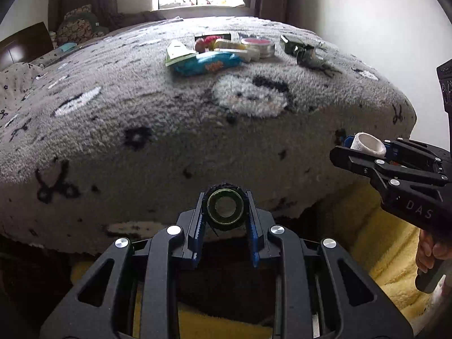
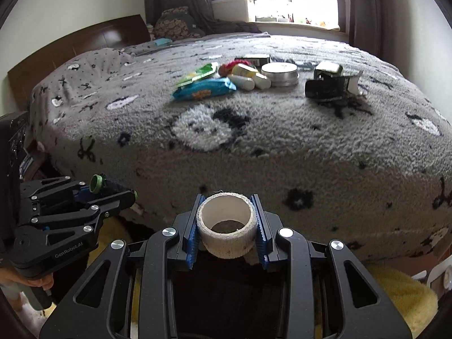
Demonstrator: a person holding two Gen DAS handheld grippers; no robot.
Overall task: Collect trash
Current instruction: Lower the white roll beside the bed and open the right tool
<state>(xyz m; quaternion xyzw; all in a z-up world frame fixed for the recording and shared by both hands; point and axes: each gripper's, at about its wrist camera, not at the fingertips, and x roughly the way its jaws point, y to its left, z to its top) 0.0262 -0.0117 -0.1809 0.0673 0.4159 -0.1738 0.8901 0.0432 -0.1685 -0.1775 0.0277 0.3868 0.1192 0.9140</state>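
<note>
White roll core (image 2: 226, 227) sits clamped between right gripper (image 2: 227, 226) fingers (image 2: 191, 243).

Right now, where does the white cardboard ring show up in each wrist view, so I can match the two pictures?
Left wrist view: white cardboard ring at the right edge, clamped in the right tool.
Right wrist view: ring bottom centre, between that tool's own blue pads.
Shared landmark: the blue snack packet on the grey fleece blanket.
</note>
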